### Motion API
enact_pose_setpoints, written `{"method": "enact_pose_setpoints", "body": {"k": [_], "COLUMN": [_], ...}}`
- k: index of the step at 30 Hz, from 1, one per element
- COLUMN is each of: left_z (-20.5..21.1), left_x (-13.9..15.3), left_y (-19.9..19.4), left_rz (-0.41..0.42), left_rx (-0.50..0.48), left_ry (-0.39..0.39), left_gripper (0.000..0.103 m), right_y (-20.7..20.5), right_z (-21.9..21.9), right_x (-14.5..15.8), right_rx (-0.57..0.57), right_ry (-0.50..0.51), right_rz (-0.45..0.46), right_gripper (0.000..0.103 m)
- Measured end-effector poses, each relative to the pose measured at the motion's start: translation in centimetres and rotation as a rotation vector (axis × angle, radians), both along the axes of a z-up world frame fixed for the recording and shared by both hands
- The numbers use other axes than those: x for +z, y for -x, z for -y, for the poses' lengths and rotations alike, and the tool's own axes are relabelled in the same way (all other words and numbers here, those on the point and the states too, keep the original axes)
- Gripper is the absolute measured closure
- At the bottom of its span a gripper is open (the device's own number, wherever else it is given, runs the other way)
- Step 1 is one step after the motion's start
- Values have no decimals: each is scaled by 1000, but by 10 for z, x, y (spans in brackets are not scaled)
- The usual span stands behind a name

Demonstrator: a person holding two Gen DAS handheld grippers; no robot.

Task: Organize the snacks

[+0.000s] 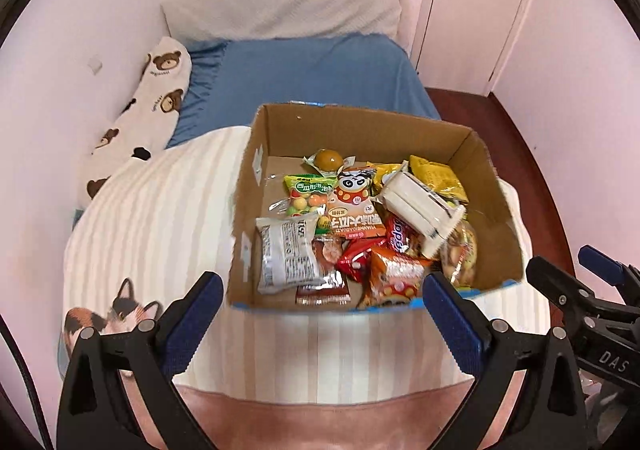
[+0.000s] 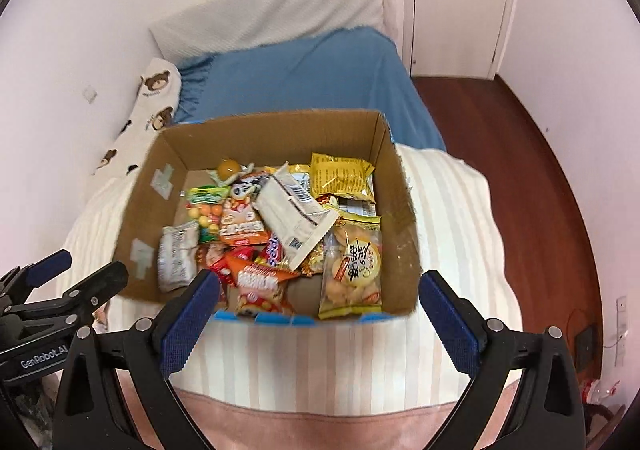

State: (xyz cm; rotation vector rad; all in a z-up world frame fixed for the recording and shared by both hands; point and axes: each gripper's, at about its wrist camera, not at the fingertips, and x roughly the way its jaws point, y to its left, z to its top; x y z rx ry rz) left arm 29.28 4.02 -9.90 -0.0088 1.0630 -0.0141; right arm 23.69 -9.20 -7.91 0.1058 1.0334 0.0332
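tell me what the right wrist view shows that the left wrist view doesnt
Only the right wrist view shows the clear cookie bag face-on by the box's right wall, and wall sockets near the floor. Only the left wrist view shows the cat print on the bedding. Both show the cardboard box of snacks on the striped blanket, the white packet lying on top, the blue sheet, and each open gripper, left and right.

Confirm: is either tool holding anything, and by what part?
Nothing held. Left tool and right tool are both open and empty, short of the box of snacks.
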Motion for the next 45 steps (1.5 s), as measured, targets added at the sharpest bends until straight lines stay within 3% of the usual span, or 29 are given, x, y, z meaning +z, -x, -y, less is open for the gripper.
{"method": "enact_pose_setpoints", "body": {"k": [14, 28, 36, 45], "left_z": [9, 15, 14, 13], "left_x": [71, 99, 110, 109], "left_y": [102, 170, 189, 187], "left_rz": [154, 199, 238, 253], "left_rx": [-9, -23, -7, 16], "left_ry": [15, -3, 2, 4], "left_gripper": [1, 1, 1, 1], "right_y": [120, 201, 224, 222], "right_z": [5, 3, 1, 2], "right_x": [78, 130, 138, 139], "right_rx": [5, 13, 24, 13], "right_ry": [5, 28, 28, 36], "right_rz": [172, 272, 286, 288], "right_gripper": [1, 1, 1, 0]}}
